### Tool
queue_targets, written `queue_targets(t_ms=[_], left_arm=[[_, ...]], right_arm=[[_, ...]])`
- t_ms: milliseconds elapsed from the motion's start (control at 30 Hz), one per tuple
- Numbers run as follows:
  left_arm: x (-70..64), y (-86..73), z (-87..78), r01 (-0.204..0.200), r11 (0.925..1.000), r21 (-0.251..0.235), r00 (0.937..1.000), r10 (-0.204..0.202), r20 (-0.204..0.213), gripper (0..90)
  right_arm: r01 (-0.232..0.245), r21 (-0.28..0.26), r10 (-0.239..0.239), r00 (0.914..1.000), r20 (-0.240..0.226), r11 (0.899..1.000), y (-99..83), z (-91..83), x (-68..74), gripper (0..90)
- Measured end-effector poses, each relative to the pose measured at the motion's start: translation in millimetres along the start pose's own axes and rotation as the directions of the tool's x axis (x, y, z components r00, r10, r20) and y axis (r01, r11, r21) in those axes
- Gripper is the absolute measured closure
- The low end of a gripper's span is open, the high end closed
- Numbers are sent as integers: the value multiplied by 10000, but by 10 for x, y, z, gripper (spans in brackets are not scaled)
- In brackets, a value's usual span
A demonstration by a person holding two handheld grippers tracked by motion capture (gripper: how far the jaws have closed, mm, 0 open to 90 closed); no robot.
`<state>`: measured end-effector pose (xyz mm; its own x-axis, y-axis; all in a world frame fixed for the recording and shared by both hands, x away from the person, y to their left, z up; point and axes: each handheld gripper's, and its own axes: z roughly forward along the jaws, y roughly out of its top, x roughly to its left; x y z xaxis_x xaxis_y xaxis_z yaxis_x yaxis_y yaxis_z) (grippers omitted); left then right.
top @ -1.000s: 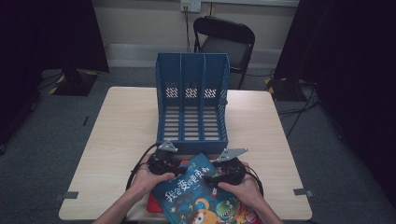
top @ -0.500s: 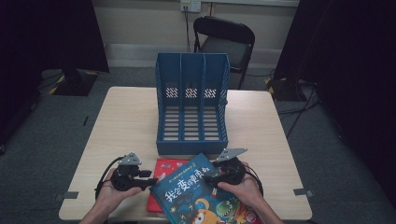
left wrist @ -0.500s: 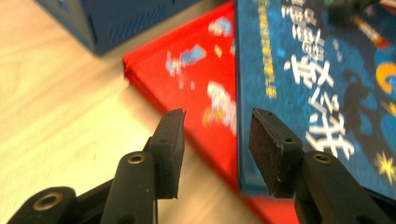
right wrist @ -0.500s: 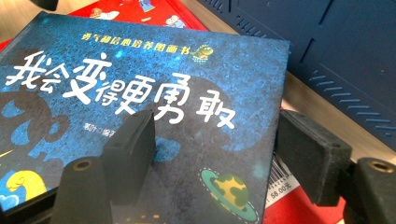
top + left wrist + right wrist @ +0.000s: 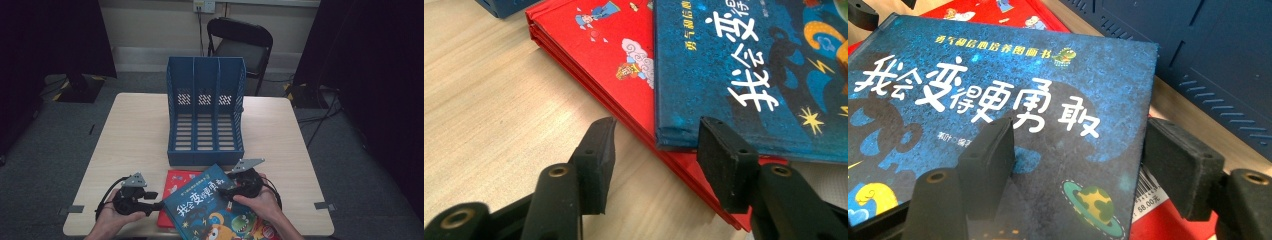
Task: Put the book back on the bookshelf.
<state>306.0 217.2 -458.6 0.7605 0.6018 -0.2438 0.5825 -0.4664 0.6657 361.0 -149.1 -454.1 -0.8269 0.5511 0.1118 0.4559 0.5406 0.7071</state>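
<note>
**Desk:** What did the high view show at the bench [image 5: 130, 130]?

**Photographer:** A person sat at the near edge with a gripper in each hand. A blue book [image 5: 220, 210] with white Chinese title characters lay on top of a red book [image 5: 172, 187], both at the front of the bench, just before a blue three-slot file rack [image 5: 205, 120].

**Desk:** And the right gripper [image 5: 231, 190]?

**Photographer:** Its jaws stood apart, straddling the blue book's [image 5: 1013, 100] right edge, one jaw over the cover and the other off past the edge. A white price label showed beyond that edge. I couldn't tell whether either jaw touched the book.

**Desk:** The left gripper [image 5: 152, 200]?

**Photographer:** Also parted, clamped on nothing. It pointed at the books from the left. In its own view, the jaws framed the corner of the blue book [image 5: 749, 75] where it overlapped the red book [image 5: 609, 45], with one jaw over bare wood.

**Desk:** Anything behind?

**Photographer:** A black folding chair [image 5: 245, 45] stood beyond the bench.
</note>
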Motion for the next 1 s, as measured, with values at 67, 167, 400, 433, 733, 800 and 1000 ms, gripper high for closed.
queue_targets(t_ms=[67, 167, 400, 433, 733, 800, 1000], left_arm=[[11, -2, 6, 138, 9999, -43, 9999, -138, 27, 492], [9, 8, 16, 137, 9998, -112, 9999, -138, -88, 495], [70, 60, 69, 362, 9988, -329, 9991, -370, -225, 481], [78, 73, 78, 386, 9987, -341, 9988, -396, -280, 475], [144, 208, 171, 445, 9982, -405, 9956, -477, -809, 433], [168, 254, 203, 512, 9979, -389, 9940, -547, -946, 410], [199, 357, 295, 434, 9969, -660, 9893, -521, -1363, 417]], right_arm=[[-18, -5, 18, 10000, 4, 10000, -2, -2, 0, 288], [-51, -69, 51, 10000, 41, 10000, -15, -10, -2, 288], [-196, -158, 200, 9995, 257, 9997, -68, -65, -3, 287], [-220, -175, 225, 9994, 279, 9996, -79, -76, -5, 287], [-423, -240, 435, 9977, 527, 9988, -160, -166, -20, 286], [-457, -248, 471, 9971, 593, 9986, -180, -189, -27, 286], [-626, -372, 652, 9951, 737, 9973, -257, -263, -46, 286]])
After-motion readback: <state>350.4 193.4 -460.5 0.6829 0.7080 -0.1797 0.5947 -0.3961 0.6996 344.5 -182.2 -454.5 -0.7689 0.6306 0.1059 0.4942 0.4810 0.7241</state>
